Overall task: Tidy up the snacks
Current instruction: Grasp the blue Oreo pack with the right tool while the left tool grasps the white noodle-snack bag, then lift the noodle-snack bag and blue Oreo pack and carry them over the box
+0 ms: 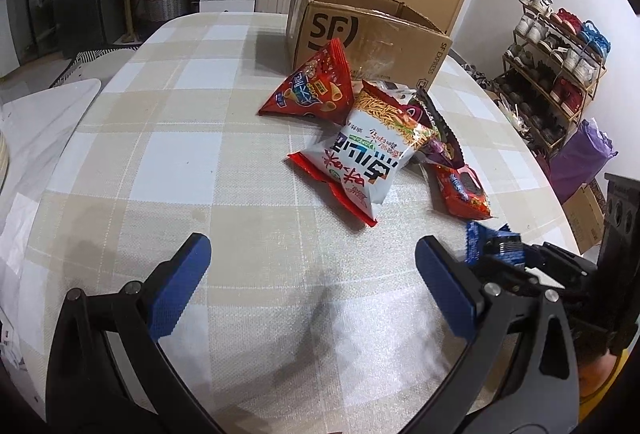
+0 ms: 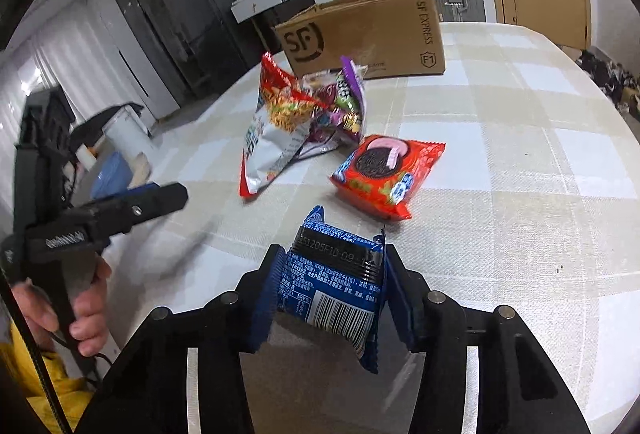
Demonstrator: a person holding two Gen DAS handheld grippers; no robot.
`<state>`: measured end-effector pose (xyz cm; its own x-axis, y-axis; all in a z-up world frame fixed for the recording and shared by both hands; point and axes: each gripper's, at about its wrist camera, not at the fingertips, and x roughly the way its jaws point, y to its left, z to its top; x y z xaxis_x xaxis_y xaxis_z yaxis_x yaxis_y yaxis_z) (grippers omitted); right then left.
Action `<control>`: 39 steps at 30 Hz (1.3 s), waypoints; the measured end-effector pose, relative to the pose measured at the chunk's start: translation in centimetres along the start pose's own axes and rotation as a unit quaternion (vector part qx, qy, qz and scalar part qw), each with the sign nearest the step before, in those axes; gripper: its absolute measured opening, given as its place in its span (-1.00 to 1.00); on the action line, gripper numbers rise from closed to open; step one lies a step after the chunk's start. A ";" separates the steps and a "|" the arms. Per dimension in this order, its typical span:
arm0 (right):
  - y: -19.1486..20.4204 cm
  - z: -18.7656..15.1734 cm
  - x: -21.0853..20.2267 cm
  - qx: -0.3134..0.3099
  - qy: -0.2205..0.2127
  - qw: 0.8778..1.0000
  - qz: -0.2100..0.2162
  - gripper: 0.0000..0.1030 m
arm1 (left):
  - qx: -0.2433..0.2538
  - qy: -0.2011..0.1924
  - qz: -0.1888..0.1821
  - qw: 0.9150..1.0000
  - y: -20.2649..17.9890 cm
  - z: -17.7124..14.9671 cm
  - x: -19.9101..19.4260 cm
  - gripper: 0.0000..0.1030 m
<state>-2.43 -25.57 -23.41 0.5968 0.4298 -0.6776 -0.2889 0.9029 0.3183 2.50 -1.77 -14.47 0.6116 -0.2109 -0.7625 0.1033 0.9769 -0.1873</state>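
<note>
A blue cookie packet [image 2: 336,290] sits between the blue pads of my right gripper [image 2: 332,254], which is shut on it just above the checked tablecloth. In the left wrist view the same packet [image 1: 492,246] shows at the right, beside my left gripper [image 1: 312,246], which is open over bare cloth with nothing between its fingers. Beyond lie a white noodle-snack bag [image 1: 360,158], a red chips bag [image 1: 316,86], a red cookie packet [image 2: 384,174] and a purple packet [image 2: 348,102]. An open cardboard box [image 1: 360,34] stands behind the pile.
The oval table [image 1: 160,154] drops off at left and right. A shoe rack [image 1: 560,66] and a purple bag [image 1: 580,158] stand past the right edge. Drawers, suitcases and a door are behind the box. A hand [image 2: 84,314] holds the left gripper's handle.
</note>
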 end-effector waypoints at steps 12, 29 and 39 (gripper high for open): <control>-1.9 1.6 -0.3 0.005 -0.020 0.999 0.033 -0.05 | 0.064 0.010 -0.001 0.998 -3.0 5.1 4.0 0.97; -4.0 1.7 -0.2 0.044 -0.025 0.994 0.097 -0.05 | 0.075 0.039 -0.087 0.993 -4.2 8.1 8.7 -0.17; -4.3 1.4 -1.6 0.050 -0.060 0.993 0.090 -0.05 | 0.072 0.014 -0.071 0.995 -3.8 6.3 4.3 -0.20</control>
<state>-1.12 -30.10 -22.76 0.6283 0.5771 -0.5218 -0.3269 0.8044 0.4961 9.68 -6.18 -13.18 0.5614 -0.3463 -0.7516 0.2999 0.9316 -0.2052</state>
